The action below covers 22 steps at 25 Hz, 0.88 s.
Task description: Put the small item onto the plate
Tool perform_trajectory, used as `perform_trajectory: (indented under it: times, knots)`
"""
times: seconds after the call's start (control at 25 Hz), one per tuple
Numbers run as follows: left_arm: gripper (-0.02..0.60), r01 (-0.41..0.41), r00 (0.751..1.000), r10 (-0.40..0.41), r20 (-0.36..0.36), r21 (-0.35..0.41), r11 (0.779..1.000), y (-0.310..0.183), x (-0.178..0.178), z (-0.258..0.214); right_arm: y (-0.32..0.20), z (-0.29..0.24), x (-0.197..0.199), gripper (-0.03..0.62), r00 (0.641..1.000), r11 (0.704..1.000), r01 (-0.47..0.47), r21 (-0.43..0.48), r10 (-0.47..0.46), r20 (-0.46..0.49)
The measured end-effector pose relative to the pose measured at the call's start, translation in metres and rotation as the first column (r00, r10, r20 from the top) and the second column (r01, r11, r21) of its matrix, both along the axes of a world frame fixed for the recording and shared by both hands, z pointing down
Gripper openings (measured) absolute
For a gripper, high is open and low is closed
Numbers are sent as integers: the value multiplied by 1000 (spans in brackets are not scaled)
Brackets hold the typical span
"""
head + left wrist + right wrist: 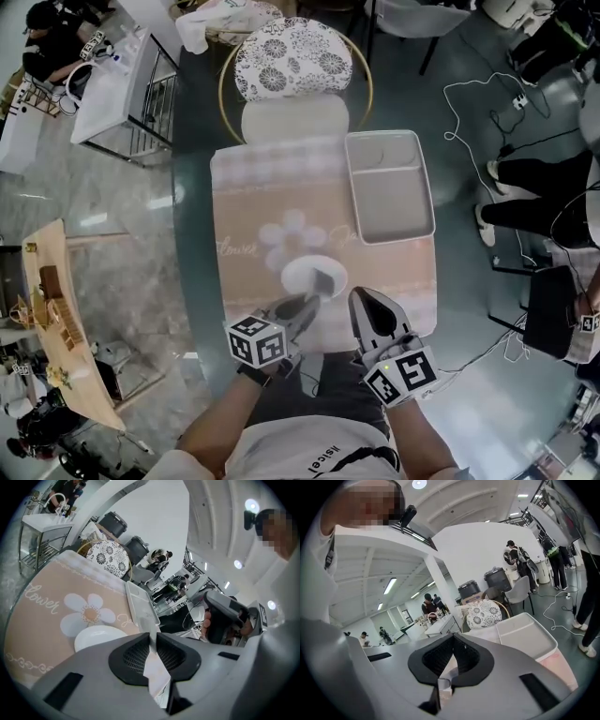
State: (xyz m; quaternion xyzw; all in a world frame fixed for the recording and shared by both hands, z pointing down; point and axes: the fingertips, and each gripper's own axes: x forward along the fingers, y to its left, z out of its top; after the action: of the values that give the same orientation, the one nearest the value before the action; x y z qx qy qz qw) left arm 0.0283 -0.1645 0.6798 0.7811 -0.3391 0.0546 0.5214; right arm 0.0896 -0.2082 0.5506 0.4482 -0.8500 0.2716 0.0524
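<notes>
The left gripper point(151, 637) has its jaws drawn in to a thin slit, and a flat grey sliver stands edge-on at their tips. I take that to be the small item point(326, 279), pinched by its near edge. From the head view it shows as a small grey wedge over the 3 o'clock half of the white plate point(298, 277), right at those tips. Whether it already rests on the plate or hangs just above it I cannot tell. The right gripper point(452, 637) has its jaws together, tips meeting, with nothing made out between the pads. It sits at about 5 o'clock from the plate, and the left comes in from 7 o'clock.

The item looks thin and very light, probably fairly stiff since it does not droop. A piece like this is best held across its two flat faces near one edge, as it seems to be now. Being so light, it may cling to a pad or skid on the glazed plate when let go.

An empty grey tray point(389, 202) lies at 1 o'clock from the plate on the flowered placemat point(267, 202)
</notes>
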Motion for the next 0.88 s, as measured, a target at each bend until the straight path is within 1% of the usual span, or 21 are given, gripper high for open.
perform_trajectory:
  times: [0.16, 0.36, 0.44, 0.52, 0.64, 0.68, 0.76, 0.84, 0.88]
  knots:
    - [48, -12, 999, 14, 28, -60, 998, 0, -1, 43, -1, 19, -1, 14, 1000, 1000, -2, -17, 1, -12]
    - [48, -32, 999, 37, 30, -146, 989, -1, 2, 83, 4, 39, 5, 14, 999, 999, -23, -40, 22, -25]
    - [48, -34, 999, 40, 33, -166, 986, -1, 1, 93, 5, 44, 6, 14, 999, 999, -30, -45, 29, -26]
    - [48, -34, 999, 39, 20, -182, 983, -2, 2, 100, 7, 46, 6, 14, 999, 998, -31, -46, 30, -28]
    - [51, -34, 999, 30, -23, -212, 977, -4, 4, 107, 7, 47, 3, 14, 999, 999, -29, -44, 28, -29]
    - [54, -38, 999, 33, -26, -225, 974, -4, 4, 109, 8, 48, 3, 14, 999, 999, -30, -44, 29, -29]
    - [61, -44, 999, 40, -22, -256, 966, -2, 4, 114, 9, 49, 3, 14, 999, 998, -33, -44, 32, -30]
    - [121, -37, 999, 34, -16, -284, 958, 2, 2, 119, 10, 48, 2, 14, 999, 999, -33, -42, 32, -30]
    - [127, -30, 1000, 29, -7, -290, 957, 3, -1, 120, 11, 47, 1, 14, 999, 999, -31, -40, 30, -29]
